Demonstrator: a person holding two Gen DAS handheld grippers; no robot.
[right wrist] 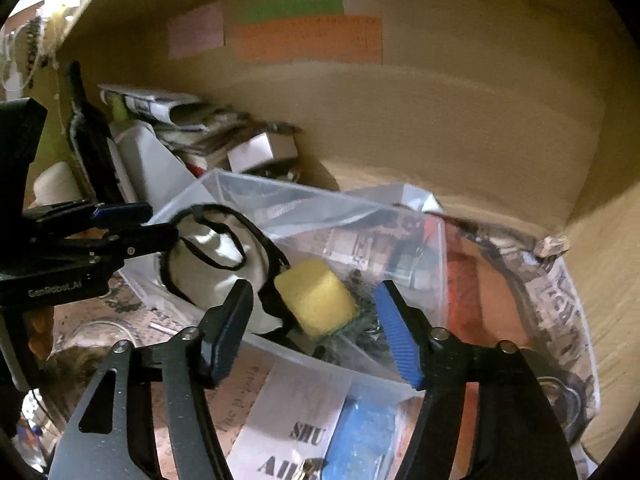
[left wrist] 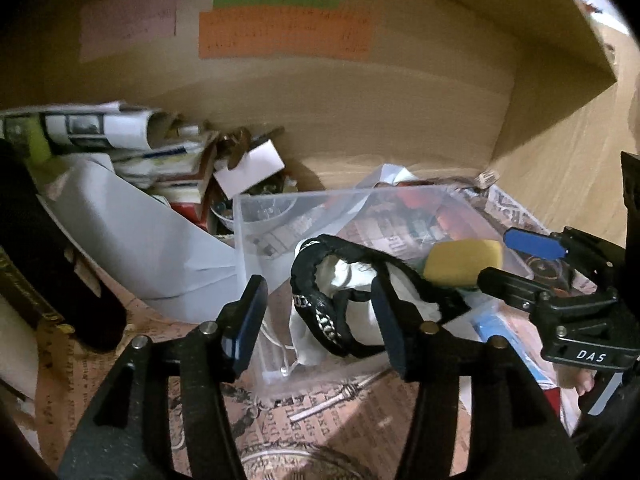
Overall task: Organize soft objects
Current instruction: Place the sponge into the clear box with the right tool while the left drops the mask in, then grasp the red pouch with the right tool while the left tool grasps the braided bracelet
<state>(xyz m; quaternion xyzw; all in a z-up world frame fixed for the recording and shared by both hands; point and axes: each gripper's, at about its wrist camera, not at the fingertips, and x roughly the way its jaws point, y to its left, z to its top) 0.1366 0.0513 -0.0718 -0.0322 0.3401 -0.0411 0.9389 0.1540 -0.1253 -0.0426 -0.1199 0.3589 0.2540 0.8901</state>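
A clear plastic bin (left wrist: pixel 248 236) (right wrist: pixel 240 188) stands on a newspaper-lined shelf. In it lie a white and black fabric piece with black straps (left wrist: pixel 340 284) (right wrist: pixel 212 256) and a yellow sponge with a green scrub side (left wrist: pixel 460 262) (right wrist: pixel 316 298). My left gripper (left wrist: pixel 320 300) is open, its fingers on either side of the fabric's near edge. My right gripper (right wrist: pixel 314 312) is open, its fingers straddling the sponge just above it. It enters the left wrist view from the right (left wrist: pixel 520 256), and the left gripper shows at the left of the right wrist view (right wrist: pixel 140 224).
Rolled newspapers and small boxes (left wrist: pixel 120 136) (right wrist: pixel 180 120) are piled at the back left. A black case (left wrist: pixel 48 248) and white sheet (left wrist: pixel 132 232) lean at the left. Wooden walls (left wrist: pixel 360 112) carry coloured notes (left wrist: pixel 280 28). A printed card and blue packet (right wrist: pixel 320 432) lie in front.
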